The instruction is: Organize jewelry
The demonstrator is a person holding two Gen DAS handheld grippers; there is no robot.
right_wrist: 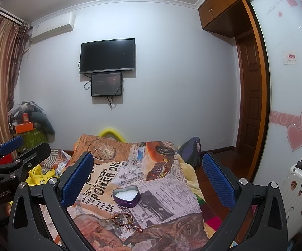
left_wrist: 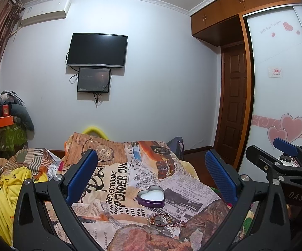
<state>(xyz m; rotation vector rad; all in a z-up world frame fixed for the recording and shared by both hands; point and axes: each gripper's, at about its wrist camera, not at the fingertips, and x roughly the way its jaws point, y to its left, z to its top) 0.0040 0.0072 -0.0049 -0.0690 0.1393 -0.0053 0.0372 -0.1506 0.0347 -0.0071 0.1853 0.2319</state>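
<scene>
A purple heart-shaped tin (left_wrist: 151, 196) with a white lining stands open on the printed bedspread (left_wrist: 117, 179); it also shows in the right wrist view (right_wrist: 126, 195). A small heap of jewelry (left_wrist: 165, 219), rings and red-gold bracelets, lies just in front of the tin, also seen from the right (right_wrist: 126, 220). My left gripper (left_wrist: 151, 175) is open and empty above the bed, behind the tin. My right gripper (right_wrist: 147, 177) is open and empty, beside the left one.
A yellow garment (left_wrist: 6, 190) lies crumpled at the bed's left. A white suitcase (right_wrist: 297, 190) stands at the right by the wardrobe with heart stickers (right_wrist: 297, 104). A dark bag (right_wrist: 190, 148) sits at the bed's far right corner. A TV (left_wrist: 97, 50) hangs on the far wall.
</scene>
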